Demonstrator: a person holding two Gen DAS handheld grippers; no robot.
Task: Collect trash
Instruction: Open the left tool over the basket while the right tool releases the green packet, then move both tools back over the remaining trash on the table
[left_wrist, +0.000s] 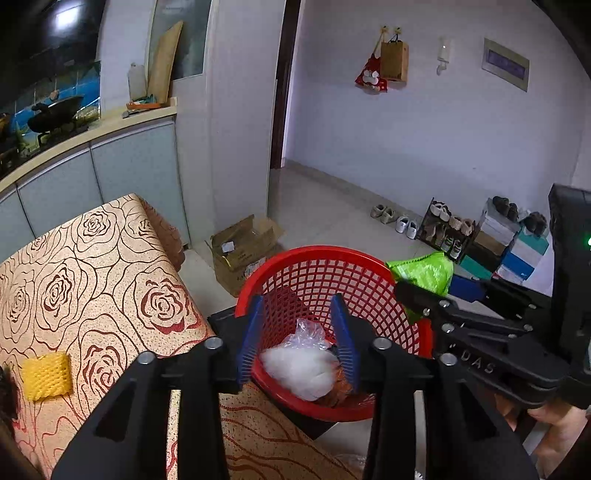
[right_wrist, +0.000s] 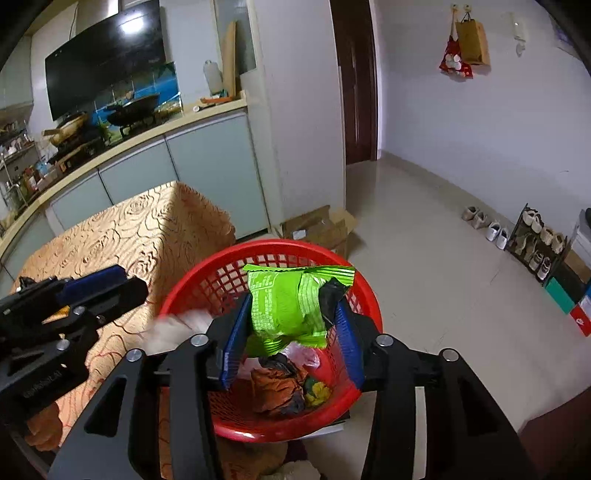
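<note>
Trash already fills the red basket (right_wrist: 364, 291): white plastic wad (left_wrist: 295, 363), brown scraps. The left gripper (left_wrist: 297, 339) stands released above it; the right gripper (right_wrist: 291, 332) brackets the green wrapper (right_wrist: 284, 306), grip uncertain. 1 yellow foam net (left_wrist: 46, 376) remains on the table (left_wrist: 110, 266)

"DAS" on right gripper (left_wrist: 424, 280)

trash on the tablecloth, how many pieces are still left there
1: a yellow foam net lies on the tablecloth near its left edge, away from the red basket. The left gripper's black frame covers part of the cloth, so more could be hidden.
</note>
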